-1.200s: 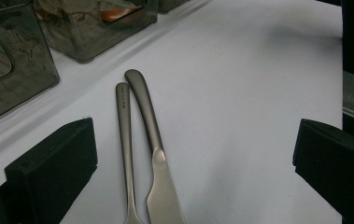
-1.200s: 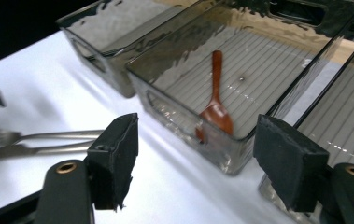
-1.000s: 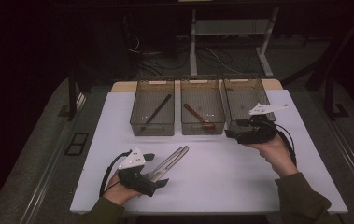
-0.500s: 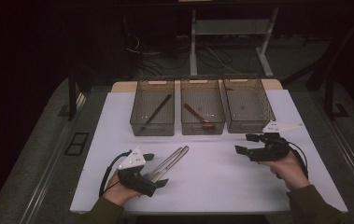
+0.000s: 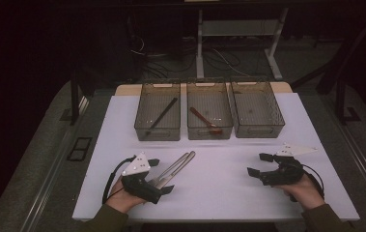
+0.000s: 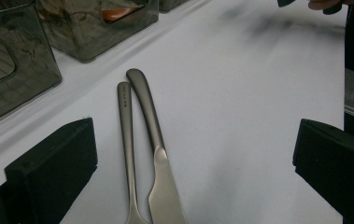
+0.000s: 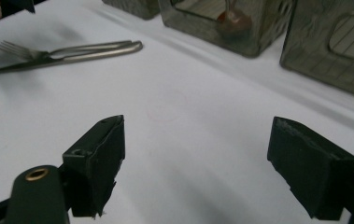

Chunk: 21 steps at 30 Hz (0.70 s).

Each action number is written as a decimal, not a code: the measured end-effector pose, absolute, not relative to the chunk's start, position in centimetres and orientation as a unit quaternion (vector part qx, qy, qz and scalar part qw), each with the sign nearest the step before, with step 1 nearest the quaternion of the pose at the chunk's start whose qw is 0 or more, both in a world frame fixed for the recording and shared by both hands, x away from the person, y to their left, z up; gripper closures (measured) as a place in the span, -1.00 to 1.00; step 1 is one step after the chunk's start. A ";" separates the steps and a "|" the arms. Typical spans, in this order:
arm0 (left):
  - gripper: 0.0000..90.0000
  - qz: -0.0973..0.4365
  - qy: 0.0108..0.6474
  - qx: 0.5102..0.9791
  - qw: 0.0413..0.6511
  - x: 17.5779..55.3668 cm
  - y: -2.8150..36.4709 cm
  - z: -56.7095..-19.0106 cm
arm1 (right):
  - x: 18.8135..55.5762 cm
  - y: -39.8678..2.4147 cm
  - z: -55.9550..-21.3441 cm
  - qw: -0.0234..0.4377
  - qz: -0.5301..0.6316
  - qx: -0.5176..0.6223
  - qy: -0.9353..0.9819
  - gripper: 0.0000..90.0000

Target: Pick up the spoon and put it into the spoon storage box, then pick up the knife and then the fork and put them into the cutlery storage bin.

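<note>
A metal knife [image 6: 153, 126] and a metal fork [image 6: 127, 126] lie side by side on the white table [image 5: 219, 188]. In the high view they rest at the near left as a pair [image 5: 176, 166]. My left gripper [image 5: 162, 175] sits low over them, open, its jaws wide on either side of their blade and tine ends without touching them [image 6: 188, 172]. My right gripper [image 5: 259, 164] hovers low at the near right, open; its jaws have just been opening, with bare table between them [image 7: 202, 168]. The fork [image 7: 25, 49] lies far off in the right gripper view.
Three dark clear bins stand in a row at the back. The left bin [image 5: 157, 131] holds a black stick [image 5: 163, 115], the middle bin [image 5: 209, 134] a wooden spoon [image 5: 204, 120], and the right bin [image 5: 259, 131] looks bare. Dark floor drops away past the table edges.
My right gripper has come back from above the right bin toward the near right of the table and sunk lower. The left gripper and the cutlery have stayed put.
</note>
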<state>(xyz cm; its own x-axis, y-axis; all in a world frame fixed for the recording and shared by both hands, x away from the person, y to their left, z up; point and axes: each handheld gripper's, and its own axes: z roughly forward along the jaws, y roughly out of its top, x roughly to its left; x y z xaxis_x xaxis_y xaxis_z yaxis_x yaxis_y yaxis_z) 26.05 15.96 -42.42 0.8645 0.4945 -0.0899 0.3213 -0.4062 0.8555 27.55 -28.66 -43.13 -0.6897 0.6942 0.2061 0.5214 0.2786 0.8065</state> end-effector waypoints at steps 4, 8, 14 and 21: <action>-1.00 0.090 0.243 0.835 0.486 26.0 16.0 -42.4 | 26.8 -28.7 -43.8 0.102 0.454 0.386 0.797 -0.59; -1.00 0.092 0.244 0.833 0.488 26.0 15.9 -42.3 | 26.2 -29.1 -44.1 0.105 0.452 0.388 0.796 -0.59; -1.00 0.097 0.247 0.833 0.486 26.0 15.9 -42.2 | 25.7 -29.5 -44.2 0.108 0.454 0.393 0.793 -0.59; -0.79 0.110 0.252 0.833 0.480 26.3 16.0 -41.7 | 25.7 -29.4 -44.2 0.106 0.454 0.390 0.794 -0.59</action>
<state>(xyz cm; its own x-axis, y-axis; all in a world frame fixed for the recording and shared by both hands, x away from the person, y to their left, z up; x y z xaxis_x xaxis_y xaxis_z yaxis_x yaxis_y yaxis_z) 26.30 16.01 -41.68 0.8488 0.5254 -0.0595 0.3146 -0.4113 0.8555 25.73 -29.36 -44.20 -0.6728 0.7158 0.1869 0.5236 0.2823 0.8039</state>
